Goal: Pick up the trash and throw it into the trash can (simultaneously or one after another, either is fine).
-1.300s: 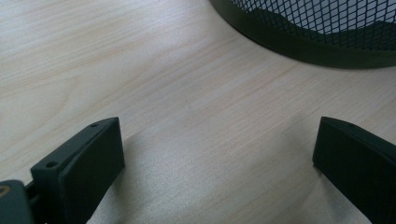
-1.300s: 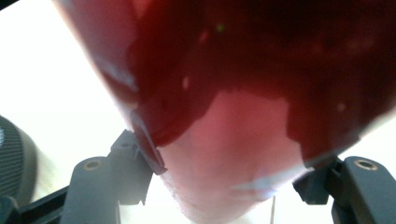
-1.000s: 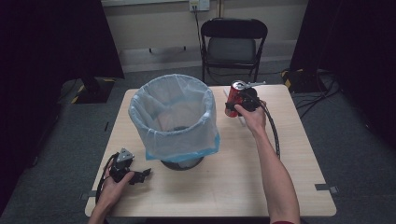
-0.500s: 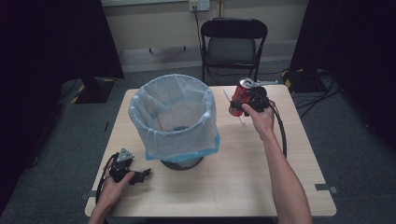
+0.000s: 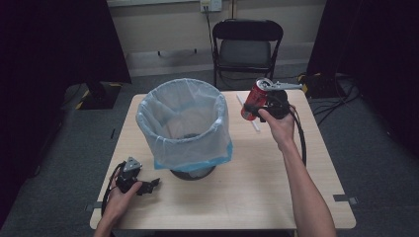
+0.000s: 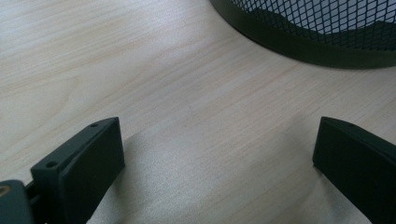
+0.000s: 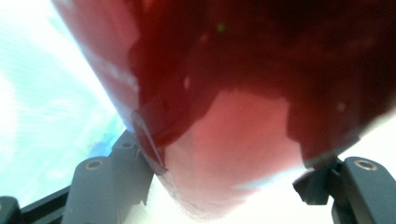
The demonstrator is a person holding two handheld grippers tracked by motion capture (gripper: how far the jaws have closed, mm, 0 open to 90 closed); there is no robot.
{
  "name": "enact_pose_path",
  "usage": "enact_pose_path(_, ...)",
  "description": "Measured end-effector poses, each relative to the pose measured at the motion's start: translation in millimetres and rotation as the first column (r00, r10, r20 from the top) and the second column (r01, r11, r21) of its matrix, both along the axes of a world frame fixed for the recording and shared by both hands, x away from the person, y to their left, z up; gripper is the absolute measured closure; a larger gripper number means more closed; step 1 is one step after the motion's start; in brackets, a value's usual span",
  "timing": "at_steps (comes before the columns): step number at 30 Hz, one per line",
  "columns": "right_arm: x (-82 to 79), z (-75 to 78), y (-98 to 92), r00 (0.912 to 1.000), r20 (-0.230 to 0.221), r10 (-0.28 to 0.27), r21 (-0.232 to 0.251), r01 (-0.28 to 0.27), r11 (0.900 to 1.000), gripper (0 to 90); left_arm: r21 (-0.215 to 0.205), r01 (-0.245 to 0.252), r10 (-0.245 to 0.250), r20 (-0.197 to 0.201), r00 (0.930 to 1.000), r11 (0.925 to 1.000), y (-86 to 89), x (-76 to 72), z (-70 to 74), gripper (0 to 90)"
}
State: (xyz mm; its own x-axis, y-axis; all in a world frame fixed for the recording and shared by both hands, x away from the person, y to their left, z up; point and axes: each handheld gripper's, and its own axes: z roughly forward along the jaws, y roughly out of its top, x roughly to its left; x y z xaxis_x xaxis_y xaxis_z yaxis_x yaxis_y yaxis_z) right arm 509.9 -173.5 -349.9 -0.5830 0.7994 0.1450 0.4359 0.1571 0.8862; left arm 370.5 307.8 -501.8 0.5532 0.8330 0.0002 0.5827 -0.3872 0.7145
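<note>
Raised since a second ago: right gripper (image 5: 254,109) clenching red can (image 5: 253,98), table's 2 o'clock. Left gripper (image 5: 148,185) rests released at 8 o'clock on pale wood table (image 5: 257,182); lined bin (image 5: 184,123) centre; folding chair (image 5: 248,47) at 12.

The right arm is reaching forward with its forearm stretched out and its hand lifting the right tool (image 5: 257,104) with jaws clamping from both sides, while the left hand is resting low with the left tool (image 5: 148,186) and its jaws gaping wide.
</note>
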Motion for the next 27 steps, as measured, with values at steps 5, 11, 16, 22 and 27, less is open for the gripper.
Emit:
enact_pose_path(5, -10.8, 10.4, 7.0, 0.9991, 0.029, 0.031, -0.005, -0.030, 1.000, 34.4, 0.000, 0.000, 0.000, 0.000, 1.0000, 1.0000, 0.0, 0.0, 0.0, 1.4)
enact_pose_path(11, -16.9, 28.5, 11.4, 0.9962, 0.073, 0.047, 0.024, -0.049, 0.999, 34.6, 0.000, 0.000, 0.000, 0.000, 1.0000, 1.0000, 0.0, 0.0, 0.0, 1.4)
enact_pose_path(16, -18.7, 40.5, 13.8, 0.9937, 0.103, 0.044, 0.053, -0.049, 0.997, 34.6, 0.000, 0.000, 0.000, 0.000, 1.0000, 1.0000, 0.0, -0.1, 0.0, 1.4)
enact_pose_path(22, -19.8, 53.2, 13.4, 0.9907, 0.132, 0.032, 0.084, -0.044, 0.995, 34.7, 0.000, 0.000, 0.000, -0.001, 1.0000, 1.0000, 0.0, 0.0, 0.0, 1.4)
enact_pose_path(27, -20.8, 60.6, 15.8, 0.9875, 0.150, 0.048, 0.087, -0.062, 0.994, 34.8, 0.000, 0.000, 0.000, 0.000, 1.0000, 1.0000, 0.0, 0.0, 0.0, 1.4)
